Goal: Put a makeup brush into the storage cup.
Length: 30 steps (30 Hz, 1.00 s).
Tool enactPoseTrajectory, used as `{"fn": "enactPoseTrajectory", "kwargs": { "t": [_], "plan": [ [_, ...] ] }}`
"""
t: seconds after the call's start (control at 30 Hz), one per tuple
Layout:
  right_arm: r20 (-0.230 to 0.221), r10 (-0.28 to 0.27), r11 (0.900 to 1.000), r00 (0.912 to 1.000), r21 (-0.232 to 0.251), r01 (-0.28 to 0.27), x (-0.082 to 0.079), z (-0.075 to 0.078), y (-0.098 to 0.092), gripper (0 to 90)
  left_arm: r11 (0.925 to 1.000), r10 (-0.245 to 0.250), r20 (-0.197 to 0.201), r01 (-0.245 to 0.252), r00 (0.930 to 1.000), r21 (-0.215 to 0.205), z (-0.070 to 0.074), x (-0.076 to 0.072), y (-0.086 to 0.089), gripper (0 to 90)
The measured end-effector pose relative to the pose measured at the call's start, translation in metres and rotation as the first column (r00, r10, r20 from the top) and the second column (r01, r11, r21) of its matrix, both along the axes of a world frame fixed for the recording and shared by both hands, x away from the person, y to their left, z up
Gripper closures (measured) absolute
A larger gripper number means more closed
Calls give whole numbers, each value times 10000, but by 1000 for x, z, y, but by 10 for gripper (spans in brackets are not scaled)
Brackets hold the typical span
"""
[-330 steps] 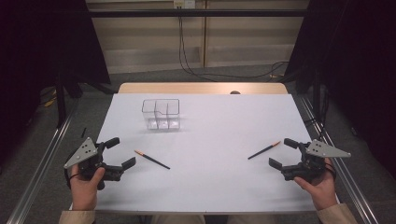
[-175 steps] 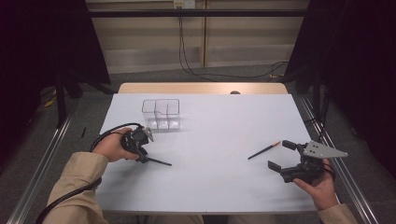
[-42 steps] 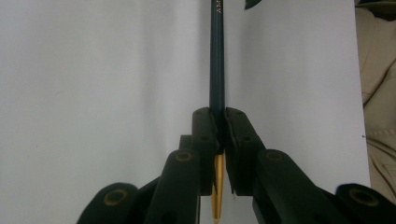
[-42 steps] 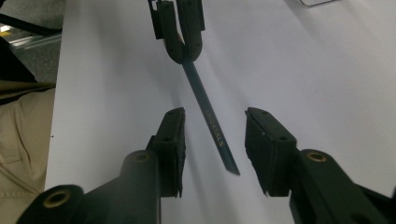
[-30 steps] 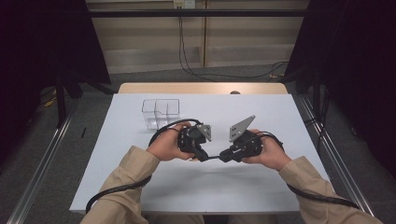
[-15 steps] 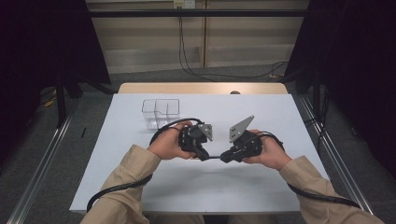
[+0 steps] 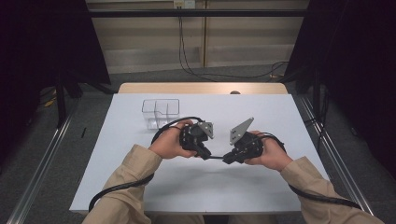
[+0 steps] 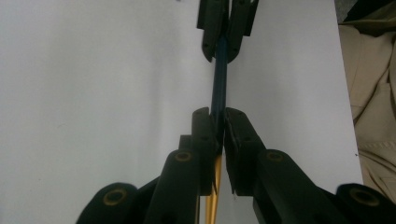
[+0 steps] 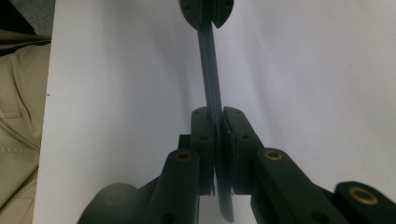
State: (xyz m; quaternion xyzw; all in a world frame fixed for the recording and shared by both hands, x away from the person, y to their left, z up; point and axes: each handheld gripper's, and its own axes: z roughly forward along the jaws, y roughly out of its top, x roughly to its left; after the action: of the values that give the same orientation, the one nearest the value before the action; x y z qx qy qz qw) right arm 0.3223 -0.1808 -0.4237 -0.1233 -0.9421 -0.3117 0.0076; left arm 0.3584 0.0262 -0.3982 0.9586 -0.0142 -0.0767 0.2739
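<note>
Dark blue pencil (image 8: 219,77) pinched at both ends, one gripper on each.

So the left gripper (image 7: 203,152) has its jaws clamped tight on the pencil: in the left gripper view the blue shaft runs straight out ahead from between the pads, and a yellowish bit of it pokes back below them. At the far end of that shaft the right gripper (image 7: 227,159) has it pinched too, jaws having just finished closing on it, with the pencil squeezed between the pads in the right gripper view. From above, the two grippers sit nose to nose over the white table (image 7: 140,186), with the short exposed stretch of pencil bridging the gap between their tips. A clear plastic organiser (image 7: 161,112) sits well beyond the left gripper, off toward the far side of the table.
</note>
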Motion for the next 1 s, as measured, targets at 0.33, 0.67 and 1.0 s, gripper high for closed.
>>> {"fn": "enactPoseTrajectory", "kwargs": {
  "t": [0.33,0.67,1.0],
  "plan": [
    [97,183,9998,9998,-31,-183,-3,-1,0,851,9898,748,-408,-791,9964,-1187,-6,5,15,592],
    [105,-30,9998,9999,178,28,-2,-1,0,851,9675,1546,-652,-1644,9858,-1920,-9,10,29,367],
    [215,-201,9984,9996,526,189,-2,-2,-4,851,9206,2251,-818,-2394,9709,-3084,-11,11,42,179]
  ]
}}
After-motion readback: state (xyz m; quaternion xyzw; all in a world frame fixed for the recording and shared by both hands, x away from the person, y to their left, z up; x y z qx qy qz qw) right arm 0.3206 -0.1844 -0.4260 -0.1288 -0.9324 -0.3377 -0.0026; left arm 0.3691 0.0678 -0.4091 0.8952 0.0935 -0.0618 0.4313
